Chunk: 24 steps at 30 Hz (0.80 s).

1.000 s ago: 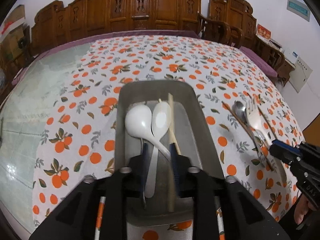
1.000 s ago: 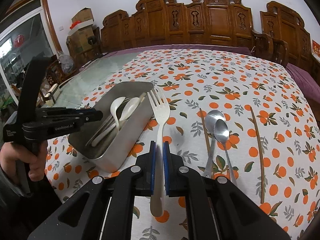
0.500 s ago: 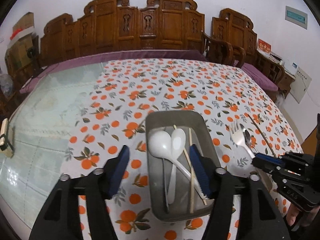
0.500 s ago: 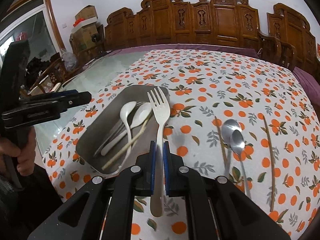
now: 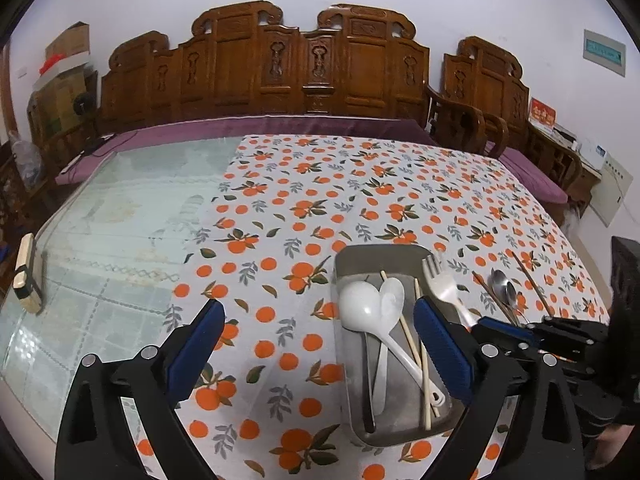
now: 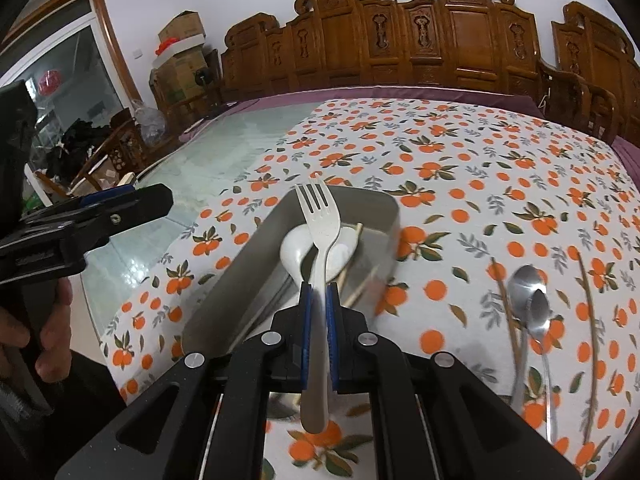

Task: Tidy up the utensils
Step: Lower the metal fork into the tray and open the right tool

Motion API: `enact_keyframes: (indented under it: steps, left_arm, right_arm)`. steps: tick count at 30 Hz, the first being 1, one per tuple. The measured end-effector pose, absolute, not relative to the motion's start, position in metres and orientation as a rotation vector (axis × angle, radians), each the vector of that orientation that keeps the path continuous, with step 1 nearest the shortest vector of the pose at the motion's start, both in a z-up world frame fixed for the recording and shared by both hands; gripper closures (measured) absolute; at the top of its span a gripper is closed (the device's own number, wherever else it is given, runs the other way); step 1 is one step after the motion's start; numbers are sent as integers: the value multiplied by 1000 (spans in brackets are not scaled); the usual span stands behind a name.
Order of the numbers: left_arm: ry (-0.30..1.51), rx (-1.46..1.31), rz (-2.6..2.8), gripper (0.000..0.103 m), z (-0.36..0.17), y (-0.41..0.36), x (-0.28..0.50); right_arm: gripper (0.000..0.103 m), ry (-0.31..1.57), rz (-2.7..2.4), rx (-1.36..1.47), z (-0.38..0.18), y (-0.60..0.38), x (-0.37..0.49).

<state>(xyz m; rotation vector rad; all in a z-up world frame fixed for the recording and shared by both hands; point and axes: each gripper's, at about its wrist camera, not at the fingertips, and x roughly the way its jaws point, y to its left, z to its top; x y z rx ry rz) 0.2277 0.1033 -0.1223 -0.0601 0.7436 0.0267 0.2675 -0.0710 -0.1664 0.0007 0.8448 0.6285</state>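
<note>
Carved dark-wood chair backs [image 5: 312,64] along a white wall; table [image 5: 120,248] half bare glass at left of frame, half under a white cloth printed with oranges [image 5: 360,184]. Rectangular grey metal tray [image 5: 386,258] in lower centre-right of left wrist view, already holding two white plastic spoons [image 5: 362,306] and pale wooden chopsticks [image 5: 404,320]. In right wrist view, same tray [image 6: 372,204] at centre.

Right gripper [image 6: 318,316] clamped tight on the handle of a white plastic fork [image 6: 320,224], tines forward, hanging over the tray above the spoon bowls. Left gripper [image 5: 316,340] spread wide, jaws just been opening, nothing between them, only cloth below; tray partly behind its right finger.

Two steel spoons [image 6: 528,300] and thin dark wooden chopsticks [image 6: 588,292] lying on the cloth at right of right wrist view, well apart from the tray, not yet sorted.

Step in hand, judged: drop fork into tray. To do well: line the fork with the tray's long axis, parallel to the spoons; lower until the handle is inside the walls before letting go; keep tines clear of the far rim. Release low to avoid bounce-out. Keep left gripper away from the tray's near wall. Then steel spoons, probably.
</note>
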Motion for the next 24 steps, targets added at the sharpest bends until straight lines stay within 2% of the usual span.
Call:
enact_keyframes:
  steps: [17, 24]
  left_arm:
    - [748, -71, 36, 11, -125, 111, 230]
    - [752, -78, 35, 11, -126, 112, 231]
  right_arm:
    - [94, 915, 561, 88, -194, -35, 302]
    - [89, 907, 590, 97, -193, -34, 305]
